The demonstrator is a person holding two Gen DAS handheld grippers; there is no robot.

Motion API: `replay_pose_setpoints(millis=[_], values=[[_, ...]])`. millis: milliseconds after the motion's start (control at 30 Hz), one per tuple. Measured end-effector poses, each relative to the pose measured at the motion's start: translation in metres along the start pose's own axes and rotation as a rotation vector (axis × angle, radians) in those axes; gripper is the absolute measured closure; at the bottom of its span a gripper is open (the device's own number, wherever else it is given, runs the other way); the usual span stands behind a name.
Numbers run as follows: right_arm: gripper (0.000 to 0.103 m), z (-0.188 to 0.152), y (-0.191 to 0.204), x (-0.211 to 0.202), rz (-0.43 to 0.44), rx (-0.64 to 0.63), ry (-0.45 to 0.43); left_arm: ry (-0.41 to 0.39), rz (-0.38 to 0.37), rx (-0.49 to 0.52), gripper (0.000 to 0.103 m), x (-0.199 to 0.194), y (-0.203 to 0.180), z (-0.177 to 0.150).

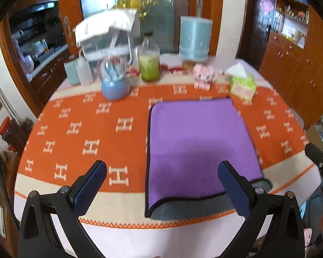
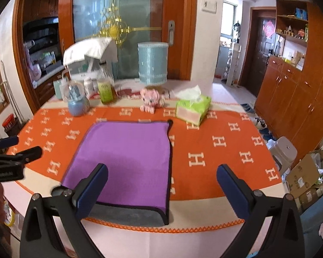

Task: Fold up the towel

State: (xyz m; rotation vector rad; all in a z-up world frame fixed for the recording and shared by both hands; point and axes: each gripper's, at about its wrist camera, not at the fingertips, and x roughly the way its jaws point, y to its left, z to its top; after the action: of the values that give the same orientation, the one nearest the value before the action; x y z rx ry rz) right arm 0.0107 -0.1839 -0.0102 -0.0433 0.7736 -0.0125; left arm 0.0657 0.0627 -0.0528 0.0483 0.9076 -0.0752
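Note:
A purple towel point(image 1: 196, 142) with black trim and a grey underside lies folded flat on the orange H-patterned tablecloth point(image 1: 86, 133). Its grey layer shows along the near edge. My left gripper point(image 1: 162, 169) is open and empty, held above the table's near edge with the towel's left side between its fingers. In the right wrist view the towel point(image 2: 127, 159) lies left of centre. My right gripper point(image 2: 162, 173) is open and empty above the towel's near right corner. The left gripper point(image 2: 21, 148) also shows at the left edge of the right wrist view.
At the back of the table stand a blue snow globe point(image 1: 114, 79), a bottle of green liquid point(image 1: 149, 62), a pale blue cylinder point(image 1: 194, 38), a pink block toy point(image 1: 203, 75) and a green tissue box point(image 1: 242, 83). Wooden cabinets point(image 2: 295, 90) stand right.

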Motion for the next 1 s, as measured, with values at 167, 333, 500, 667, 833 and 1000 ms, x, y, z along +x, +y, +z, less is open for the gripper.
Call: replay_pose_setpoints(millis=[167,333,500,667,833,1000], values=[[0.011,-0.03,-0.008,0.048,0.033,-0.017,0.122,0.096,-0.03,-0.018,0.001,0.042,0.019,-0.02],[0.023,-0.059,-0.013,0.086,0.09,-0.022,0.249,0.153,-0.092,-0.018,0.001,0.07,0.03,-0.035],[0.033,-0.077,-0.013,0.106,0.154,-0.054,0.318,0.191,-0.176,0.015,0.005,0.089,0.031,-0.046],[0.041,-0.084,-0.015,0.116,0.228,-0.079,0.352,0.222,-0.256,0.051,0.013,0.102,0.027,-0.05],[0.054,-0.086,-0.016,0.127,0.306,-0.091,0.412,0.27,-0.35,0.069,0.025,0.113,0.027,-0.051],[0.063,-0.085,-0.019,0.132,0.368,-0.091,0.452,0.307,-0.398,0.097,0.035,0.118,0.025,-0.05]])
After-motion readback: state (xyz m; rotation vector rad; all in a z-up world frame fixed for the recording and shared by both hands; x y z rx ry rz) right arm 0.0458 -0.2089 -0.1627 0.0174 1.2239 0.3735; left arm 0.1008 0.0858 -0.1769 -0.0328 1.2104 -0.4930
